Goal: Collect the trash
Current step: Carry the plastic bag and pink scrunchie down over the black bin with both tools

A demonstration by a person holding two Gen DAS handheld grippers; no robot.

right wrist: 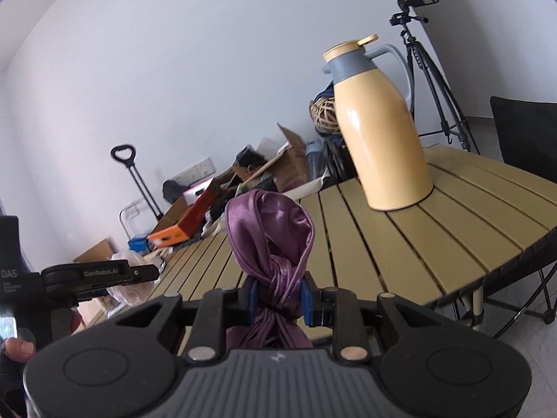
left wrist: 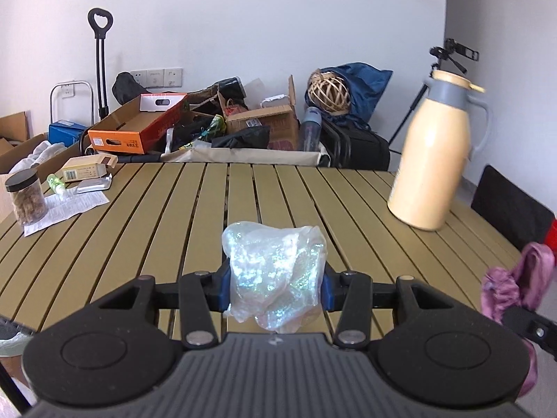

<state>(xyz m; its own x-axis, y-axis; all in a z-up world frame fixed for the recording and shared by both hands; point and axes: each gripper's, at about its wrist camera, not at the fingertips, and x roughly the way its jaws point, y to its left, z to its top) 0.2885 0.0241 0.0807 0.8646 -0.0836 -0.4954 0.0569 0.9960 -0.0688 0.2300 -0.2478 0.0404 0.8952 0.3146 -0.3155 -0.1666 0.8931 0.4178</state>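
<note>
left fingers (left wrist: 275, 291) clamp crumpled clear wrap (left wrist: 275, 271); right fingers (right wrist: 278, 299) narrow, pinching purple cloth (right wrist: 271, 240). left gripper arm reads "GenRoboAI", "DAS".

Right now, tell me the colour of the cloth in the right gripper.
Shiny purple cloth, clearest in the right wrist view.

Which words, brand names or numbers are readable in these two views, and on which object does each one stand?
"GenRoboLAI", roughly as it reads: on the arm of the left gripper, seen from the right wrist.
"DAS": on the black body behind that arm; the small lines beneath are too small to read.
Orange box, printed sheet, yellow carton: print is there, too blurred to read.
Nothing else is readable.
</note>
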